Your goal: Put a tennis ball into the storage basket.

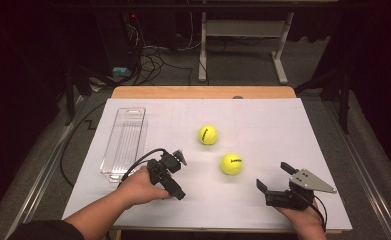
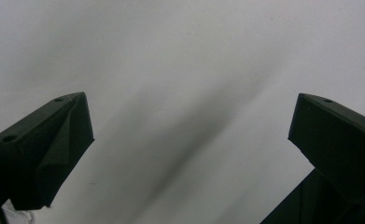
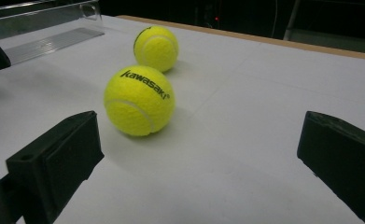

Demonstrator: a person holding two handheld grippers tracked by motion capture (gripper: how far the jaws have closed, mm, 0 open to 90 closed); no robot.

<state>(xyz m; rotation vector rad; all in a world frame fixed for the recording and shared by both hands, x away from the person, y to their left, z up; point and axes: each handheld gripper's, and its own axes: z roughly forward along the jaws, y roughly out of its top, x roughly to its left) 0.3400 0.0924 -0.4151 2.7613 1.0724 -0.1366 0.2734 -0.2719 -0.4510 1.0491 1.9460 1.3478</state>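
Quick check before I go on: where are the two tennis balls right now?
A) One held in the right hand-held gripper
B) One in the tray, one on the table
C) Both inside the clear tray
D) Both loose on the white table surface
D: both tennis balls sit on the white table surface, apart from the clear tray, and the right hand-held gripper is open with nothing in it.

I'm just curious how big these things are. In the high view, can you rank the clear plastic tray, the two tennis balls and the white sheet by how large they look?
1. White sheet, largest.
2. Clear plastic tray.
3. Nearer tennis ball and farther tennis ball: these look alike, so no ranking between them.
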